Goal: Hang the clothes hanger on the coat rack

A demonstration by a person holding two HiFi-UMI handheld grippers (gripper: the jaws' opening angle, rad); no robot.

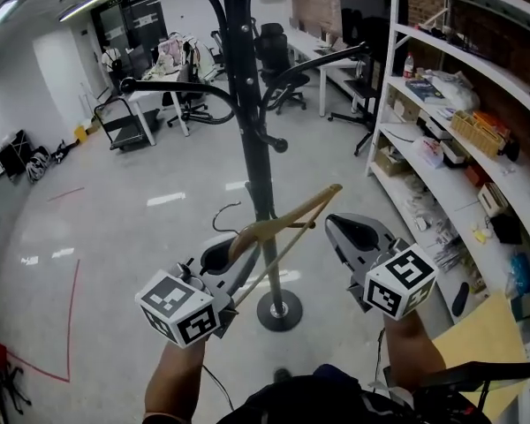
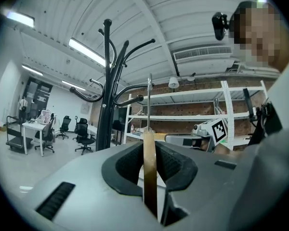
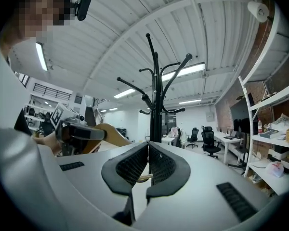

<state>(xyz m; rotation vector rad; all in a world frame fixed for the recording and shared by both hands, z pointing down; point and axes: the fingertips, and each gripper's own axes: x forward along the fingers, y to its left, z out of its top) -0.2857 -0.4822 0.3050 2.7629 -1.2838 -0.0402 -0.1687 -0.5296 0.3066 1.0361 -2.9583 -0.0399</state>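
Left gripper point(image 1: 236, 247) point(image 2: 149, 147): jaws closed on the clothes hanger point(image 1: 300, 208) point(image 2: 149, 177). The ribbed black pads pinch the flat wooden body near its neck. The thin metal hook point(image 2: 149, 100) rises above the jaws.

Hanger: light brown, smooth wood. The curved shoulder slopes up and to the right from the left gripper, and a slim straight bar runs beneath it. It is held in the air in front of the coat rack point(image 1: 252, 148), apart from its arms.

Coat rack: black, with a round pole, curved knob-tipped arms and a disc base point(image 1: 278, 310) on the glossy grey floor.

Right gripper point(image 1: 334, 223) point(image 3: 148, 146): jaws pressed together and pinching nothing, just beside the hanger's right end. White shelving point(image 1: 442, 140) stands to the right.
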